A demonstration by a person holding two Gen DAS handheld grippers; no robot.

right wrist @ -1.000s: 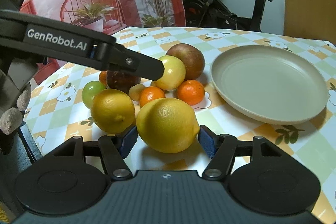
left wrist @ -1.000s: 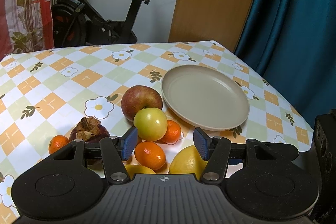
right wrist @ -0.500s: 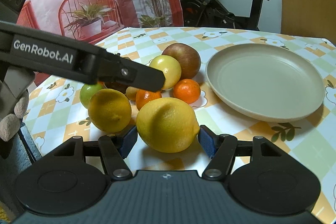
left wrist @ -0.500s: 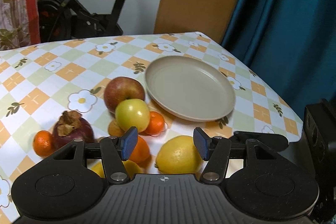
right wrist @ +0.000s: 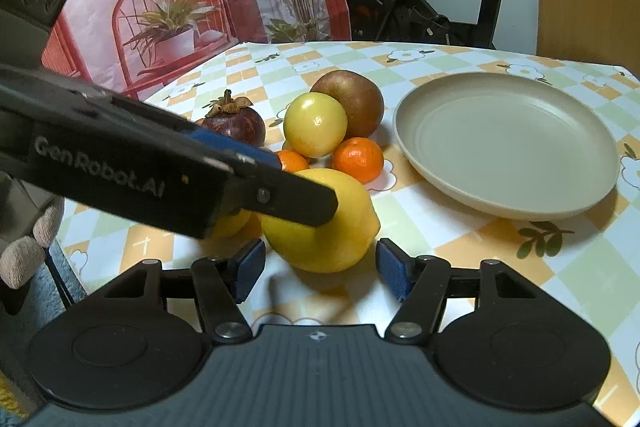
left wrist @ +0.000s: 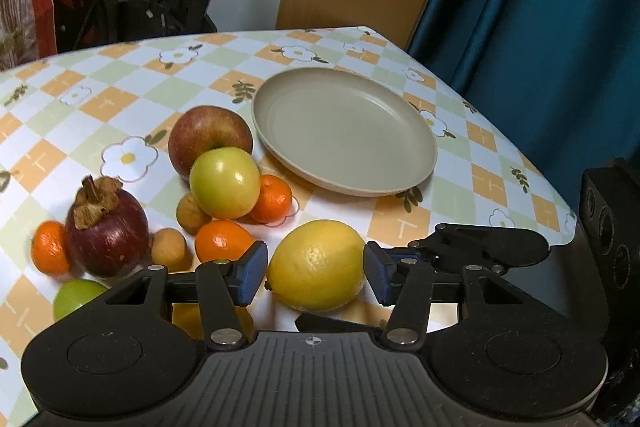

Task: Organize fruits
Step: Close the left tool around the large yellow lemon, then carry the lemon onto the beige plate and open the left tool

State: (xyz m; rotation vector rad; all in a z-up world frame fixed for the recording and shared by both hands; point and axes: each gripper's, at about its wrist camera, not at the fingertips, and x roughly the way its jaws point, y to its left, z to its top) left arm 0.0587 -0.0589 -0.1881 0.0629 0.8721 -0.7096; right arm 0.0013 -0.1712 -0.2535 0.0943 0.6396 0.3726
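A yellow lemon lies on the checked tablecloth between the blue pads of my left gripper. The jaws are closing and both pads touch its sides. In the right wrist view the left gripper's fingers cross the lemon from the left. My right gripper stands open just short of that lemon, with nothing between its pads. Behind it sit a red apple, a yellow-green apple, a mangosteen and several mandarins. The beige plate holds nothing.
A second lemon is mostly hidden under the left gripper. A green fruit and small brown fruits lie at the left. The table's edge runs close behind the plate, by a blue curtain. An exercise bike stands beyond.
My left gripper swung right from the mandarins and lowered around the lemon, and its jaws narrowed onto it. The lemon shifted slightly away from the right gripper, which stayed put.
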